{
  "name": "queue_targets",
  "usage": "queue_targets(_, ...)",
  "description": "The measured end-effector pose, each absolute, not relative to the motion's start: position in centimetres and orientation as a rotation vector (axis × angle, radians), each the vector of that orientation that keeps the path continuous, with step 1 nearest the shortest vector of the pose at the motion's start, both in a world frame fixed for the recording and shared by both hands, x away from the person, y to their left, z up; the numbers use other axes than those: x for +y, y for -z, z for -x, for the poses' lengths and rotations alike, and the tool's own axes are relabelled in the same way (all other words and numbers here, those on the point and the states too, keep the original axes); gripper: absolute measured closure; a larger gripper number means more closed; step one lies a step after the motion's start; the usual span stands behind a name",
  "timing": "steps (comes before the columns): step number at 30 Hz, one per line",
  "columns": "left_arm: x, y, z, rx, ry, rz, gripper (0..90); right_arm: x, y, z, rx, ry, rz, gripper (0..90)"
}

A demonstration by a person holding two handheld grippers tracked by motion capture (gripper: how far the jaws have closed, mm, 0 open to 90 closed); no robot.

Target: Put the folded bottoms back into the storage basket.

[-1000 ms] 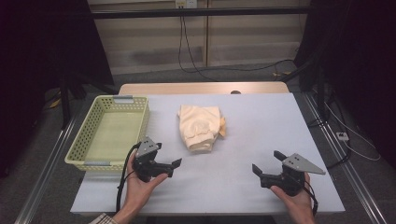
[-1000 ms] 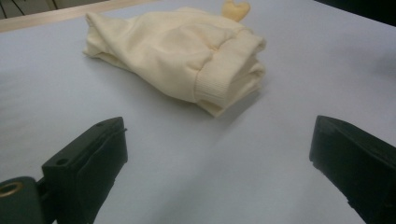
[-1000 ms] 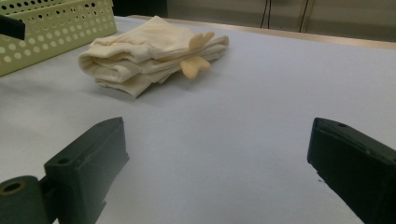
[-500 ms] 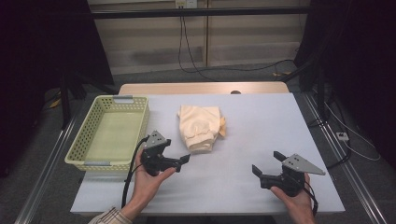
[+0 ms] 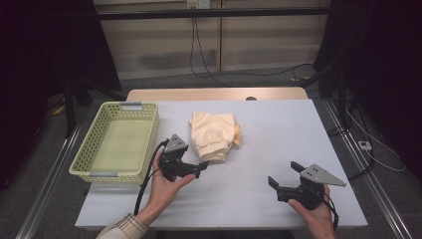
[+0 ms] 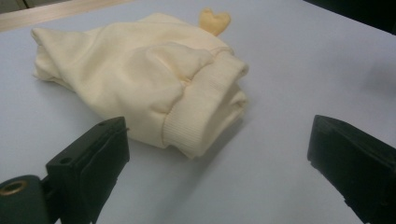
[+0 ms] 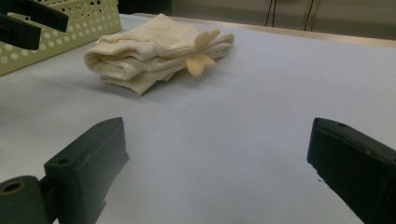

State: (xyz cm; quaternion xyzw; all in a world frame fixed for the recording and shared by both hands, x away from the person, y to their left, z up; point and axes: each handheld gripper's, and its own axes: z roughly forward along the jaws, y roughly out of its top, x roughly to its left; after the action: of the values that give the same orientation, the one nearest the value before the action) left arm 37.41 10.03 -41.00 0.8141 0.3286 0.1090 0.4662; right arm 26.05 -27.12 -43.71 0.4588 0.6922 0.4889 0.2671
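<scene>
Beside basket (image 5: 118,144), left gripper (image 5: 195,169), jaws apart, nr folded garment's (image 5: 213,134) cuff edge.

Folded garment's (image 6: 140,88) underside (hidden)

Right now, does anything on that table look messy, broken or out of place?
Nothing stands out. The cream folded garment lies neatly on the white table, beside the empty yellow-green basket. Both hand-held grippers are open, the left hand-held gripper close to the garment, the right hand-held gripper apart over bare table.
</scene>
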Motion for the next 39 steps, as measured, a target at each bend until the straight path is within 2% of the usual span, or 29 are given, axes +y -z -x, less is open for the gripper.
queue_targets(15, 10.1, 41.4, -40.1, 0.903, -0.277, -1.978, 6.7, -27.1, 43.7, -26.1, 1.872, -1.311, -1.240, 4.6)
queue_targets(18, 9.8, 41.3, -40.6, 0.879, -0.216, -2.011, 6.3, -27.1, 43.7, -26.1, 1.869, -1.313, -1.242, 4.6)
queue_targets(24, 9.4, 41.9, -41.1, 0.868, -0.242, -2.043, 5.1, -27.1, 43.7, -26.1, 1.877, -1.311, -1.239, 4.6)
queue_targets(27, 9.4, 41.7, -41.7, 0.897, -0.257, -2.037, 6.1, -27.1, 43.7, -26.1, 1.877, -1.309, -1.240, 4.6)
queue_targets(31, 9.4, 41.5, -42.5, 0.923, -0.216, -2.045, 7.8, -27.1, 43.8, -26.1, 1.876, -1.309, -1.240, 4.6)
queue_targets(34, 9.4, 41.9, -42.7, 0.918, -0.272, -2.089, 10.1, -27.1, 43.8, -26.1, 1.880, -1.309, -1.242, 4.7)
queue_targets(39, 9.4, 41.9, -43.3, 0.939, -0.281, -2.081, 15.4, -27.0, 43.7, -26.0, 1.881, -1.309, -1.240, 4.7)
